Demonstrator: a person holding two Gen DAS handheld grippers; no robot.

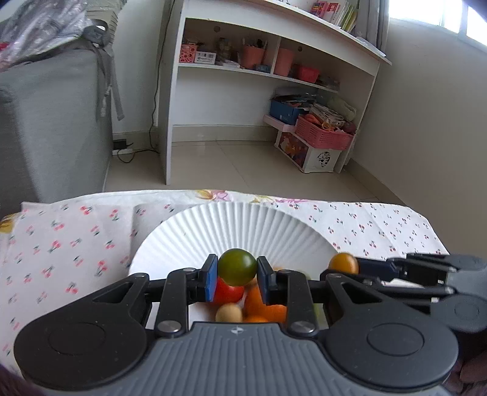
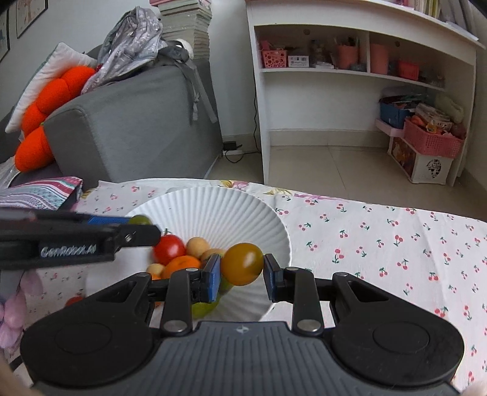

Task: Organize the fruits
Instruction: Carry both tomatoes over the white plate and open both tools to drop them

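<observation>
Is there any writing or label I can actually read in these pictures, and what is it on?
"GenRobot.AI": white letters on the side of the left gripper, seen in the right wrist view; slightly blurred, so the last letters are uncertain.
White label on a box on the shelf: print too small to read.
Book spines on the top shelf: too small and blurred to read.
Small emblem on each gripper's grey body: a mark, no letters.

— Where are you working?
— You're in a home, a living room by the look of it: a grey sofa (image 2: pixel 134 121) with an orange plush cushion (image 2: pixel 51 100), a white shelf unit (image 2: pixel 365 76) crowded with books and pink baskets (image 2: pixel 429 141), tiled floor (image 1: pixel 243 164), and a cherry-print tablecloth (image 2: pixel 380 243).
</observation>
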